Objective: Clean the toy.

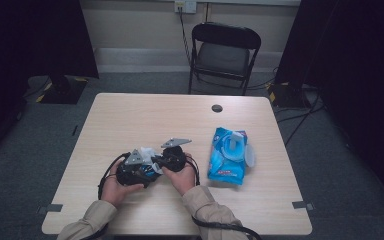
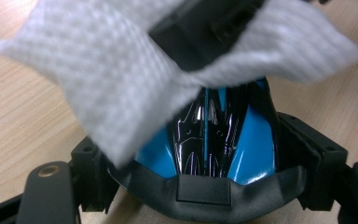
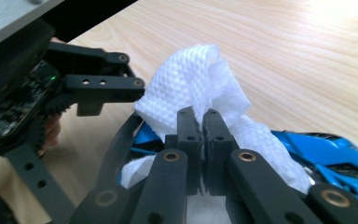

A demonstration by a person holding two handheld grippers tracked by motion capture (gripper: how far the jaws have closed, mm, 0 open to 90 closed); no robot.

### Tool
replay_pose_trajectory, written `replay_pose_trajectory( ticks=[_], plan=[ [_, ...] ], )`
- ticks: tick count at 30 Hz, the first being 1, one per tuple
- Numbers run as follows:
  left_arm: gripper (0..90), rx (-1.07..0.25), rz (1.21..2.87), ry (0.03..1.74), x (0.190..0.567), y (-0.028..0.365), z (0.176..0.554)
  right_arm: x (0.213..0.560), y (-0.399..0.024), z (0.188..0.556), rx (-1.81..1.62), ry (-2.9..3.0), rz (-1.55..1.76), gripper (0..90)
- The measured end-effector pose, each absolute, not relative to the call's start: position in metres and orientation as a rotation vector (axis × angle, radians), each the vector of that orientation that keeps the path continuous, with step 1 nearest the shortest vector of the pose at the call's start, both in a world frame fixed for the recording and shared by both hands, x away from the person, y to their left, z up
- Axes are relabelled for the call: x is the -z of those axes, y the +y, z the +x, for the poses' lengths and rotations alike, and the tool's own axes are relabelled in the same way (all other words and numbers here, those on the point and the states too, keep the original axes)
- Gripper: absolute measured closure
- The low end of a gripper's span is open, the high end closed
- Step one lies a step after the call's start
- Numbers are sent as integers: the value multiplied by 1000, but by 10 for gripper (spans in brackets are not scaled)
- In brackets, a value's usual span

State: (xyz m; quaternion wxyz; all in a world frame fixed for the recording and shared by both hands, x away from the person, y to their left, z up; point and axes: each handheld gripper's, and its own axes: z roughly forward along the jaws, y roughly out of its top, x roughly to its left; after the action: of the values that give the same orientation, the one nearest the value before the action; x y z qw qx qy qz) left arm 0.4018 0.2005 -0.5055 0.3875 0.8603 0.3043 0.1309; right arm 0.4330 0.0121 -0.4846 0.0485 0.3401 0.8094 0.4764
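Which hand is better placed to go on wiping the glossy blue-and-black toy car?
Right. The right gripper is shut on the white textured wipe, which lies over the blue-and-black toy car; the left gripper is busy clamping that car.

Blue wet-wipes pack lying open on wooden table, black folding chair beyond, wall socket

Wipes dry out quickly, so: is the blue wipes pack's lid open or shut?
Open: the blue wipes pack lies flat, its white lid flipped aside.

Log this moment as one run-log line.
left gripper: shut on blue-and-black toy car | right gripper: shut on white wipe, wiping car | wipes pack: open on table
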Motion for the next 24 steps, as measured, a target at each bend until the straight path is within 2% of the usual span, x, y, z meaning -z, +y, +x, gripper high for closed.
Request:
replay_pose_trajectory(
  ticks=[8, 16, 24],
  plan=[
    [230, -333, 2189, 773, 505, 200, 402, 484, 4, 442, -1412, 2410, 1082, 877],
    [230, -333, 2188, 773, 506, 200, 402, 492, -26, 456, -1345, 2327, 1195, 877],
    [230, -333, 2187, 774, 506, 200, 402, 493, -30, 456, -1315, 2302, 1206, 876]
  ],
)
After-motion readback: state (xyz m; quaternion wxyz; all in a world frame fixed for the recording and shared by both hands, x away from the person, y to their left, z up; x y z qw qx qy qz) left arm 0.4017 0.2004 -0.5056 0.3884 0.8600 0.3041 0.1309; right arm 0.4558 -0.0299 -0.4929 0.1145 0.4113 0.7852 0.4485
